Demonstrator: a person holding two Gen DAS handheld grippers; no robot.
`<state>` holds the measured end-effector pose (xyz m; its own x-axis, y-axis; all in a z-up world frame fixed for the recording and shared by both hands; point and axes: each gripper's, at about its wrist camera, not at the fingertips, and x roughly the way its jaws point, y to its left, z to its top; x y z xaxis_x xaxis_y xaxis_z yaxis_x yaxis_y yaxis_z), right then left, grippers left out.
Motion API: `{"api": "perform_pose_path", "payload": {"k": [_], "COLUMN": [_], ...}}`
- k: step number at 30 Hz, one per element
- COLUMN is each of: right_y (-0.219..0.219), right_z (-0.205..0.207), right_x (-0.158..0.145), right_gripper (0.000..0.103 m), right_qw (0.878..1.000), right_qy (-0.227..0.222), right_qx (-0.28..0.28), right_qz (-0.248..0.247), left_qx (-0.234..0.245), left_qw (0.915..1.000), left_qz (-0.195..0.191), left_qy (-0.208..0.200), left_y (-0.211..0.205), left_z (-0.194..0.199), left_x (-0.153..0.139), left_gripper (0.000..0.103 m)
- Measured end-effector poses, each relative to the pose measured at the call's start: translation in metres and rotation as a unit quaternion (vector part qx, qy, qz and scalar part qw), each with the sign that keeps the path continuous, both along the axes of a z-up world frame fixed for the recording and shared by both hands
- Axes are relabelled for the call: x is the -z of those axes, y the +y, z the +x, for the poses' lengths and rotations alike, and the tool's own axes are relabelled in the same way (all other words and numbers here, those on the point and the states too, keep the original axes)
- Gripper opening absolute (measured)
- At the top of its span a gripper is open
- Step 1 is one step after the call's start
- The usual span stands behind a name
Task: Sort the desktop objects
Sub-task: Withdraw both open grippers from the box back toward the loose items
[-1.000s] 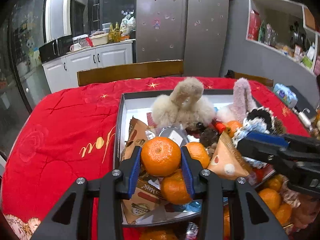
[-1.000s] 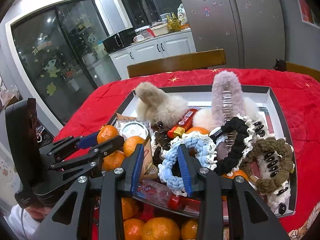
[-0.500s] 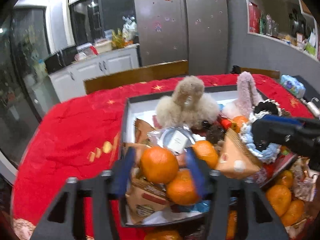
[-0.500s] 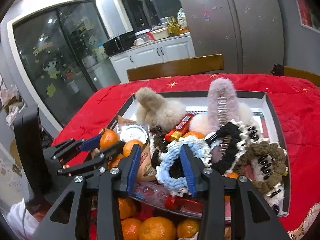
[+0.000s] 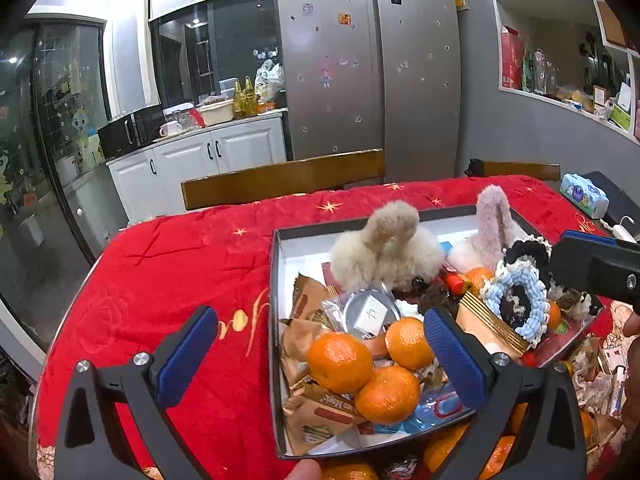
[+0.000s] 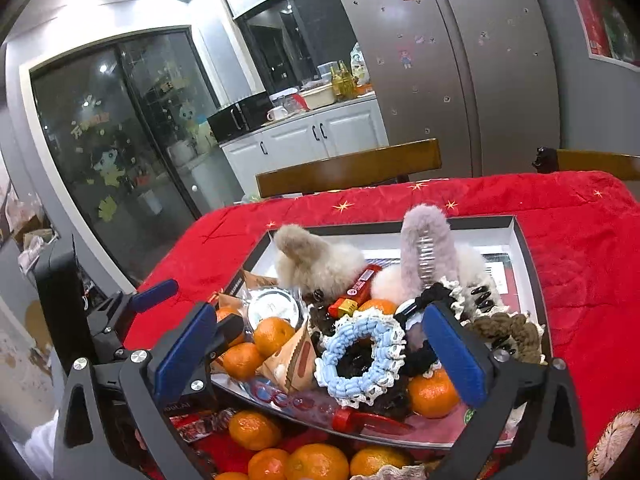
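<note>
Already, in the left wrist view, the left gripper [image 5: 320, 344] is opening; its pads touch nothing, and the orange [image 5: 340, 362] lies in the box [image 5: 276, 264]. In the right wrist view, the right gripper [image 6: 320, 348] is opening too, clear of the blue scrunchie [image 6: 362, 356] lying in the box; oranges outside [image 6: 316, 460] look unsorted.

Steel fridge [image 5: 372, 60], white cabinets [image 5: 208, 160], wooden chair back [image 5: 280, 178], microwave [image 5: 132, 130]
</note>
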<state>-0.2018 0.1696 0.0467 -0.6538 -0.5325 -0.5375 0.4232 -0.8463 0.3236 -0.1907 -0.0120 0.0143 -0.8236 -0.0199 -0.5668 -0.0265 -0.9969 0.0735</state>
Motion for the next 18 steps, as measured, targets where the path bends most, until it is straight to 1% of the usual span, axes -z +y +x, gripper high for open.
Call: {"api": "perform_pose_path", "payload": {"k": [4, 9, 14, 18], "right_y": [-0.002, -0.003, 0.008, 0.02], "right_z": [0.002, 0.006, 0.026, 0.052], "right_x": [-0.005, -0.013, -0.038, -0.063], "right_gripper": [0.103, 0.103, 0.103, 0.103], "right_qw": [1.0, 1.0, 0.998, 0.996], "right_qy": [0.013, 0.014, 0.054, 0.085], "right_qx": [0.006, 0.003, 0.009, 0.014], "right_qz": [0.016, 0.026, 0.021, 0.017], "left_qx": [0.003, 0.008, 0.016, 0.016], "left_qw": [1.0, 0.9998, 0.999, 0.9988], "left_qz": [0.007, 0.012, 0.031, 0.031], "left_qy": [0.004, 0.012, 0.03, 0.036], "left_y": [-0.002, -0.006, -0.013, -0.017], "left_z": [0.003, 0.009, 0.035, 0.061], "left_x": [-0.006, -0.021, -0.055, -0.081], "left_gripper": [0.103, 0.103, 0.103, 0.103]}}
